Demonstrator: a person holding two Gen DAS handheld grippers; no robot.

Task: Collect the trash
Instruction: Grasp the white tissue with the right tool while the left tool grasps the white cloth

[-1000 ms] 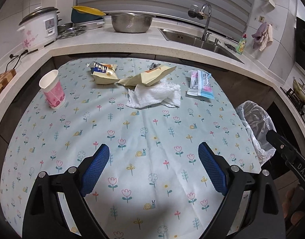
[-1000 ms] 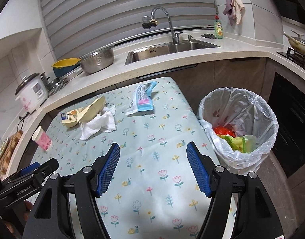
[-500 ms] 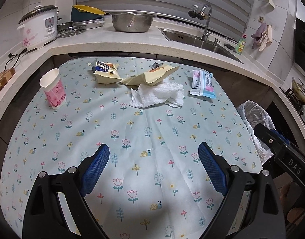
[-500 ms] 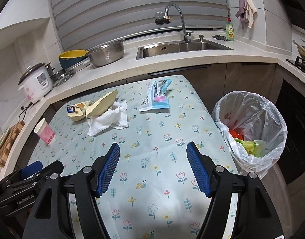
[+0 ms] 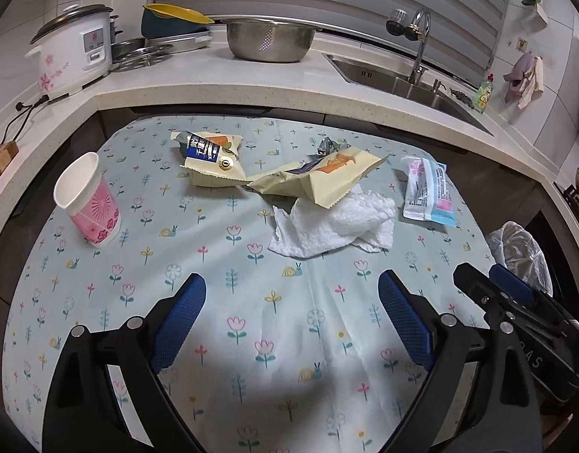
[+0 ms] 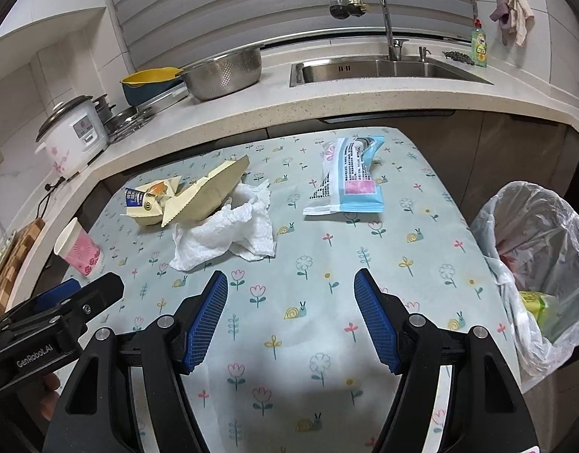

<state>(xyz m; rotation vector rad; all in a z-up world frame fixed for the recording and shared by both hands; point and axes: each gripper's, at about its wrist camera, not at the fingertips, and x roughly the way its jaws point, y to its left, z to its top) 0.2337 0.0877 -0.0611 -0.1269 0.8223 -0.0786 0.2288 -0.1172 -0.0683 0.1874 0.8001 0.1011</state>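
Nearest, the left gripper (image 5: 291, 315) and the right gripper (image 6: 291, 317) hang over the flowered tablecloth (image 5: 221, 264), both with fingers spread wide and nothing between them. Over the last second both have advanced toward the litter, the right one swinging away from the lined trash bin (image 6: 531, 249) at the table's right edge. That suggests a fresh pickup is starting. Just ahead lies the crumpled paper towel (image 6: 229, 234), touching the cream snack wrapper (image 6: 210, 196); beside it sits a second torn wrapper (image 5: 210, 158). The blue-and-pink packet (image 6: 346, 185) lies apart to the right, the pink paper cup (image 5: 87, 200) far left.
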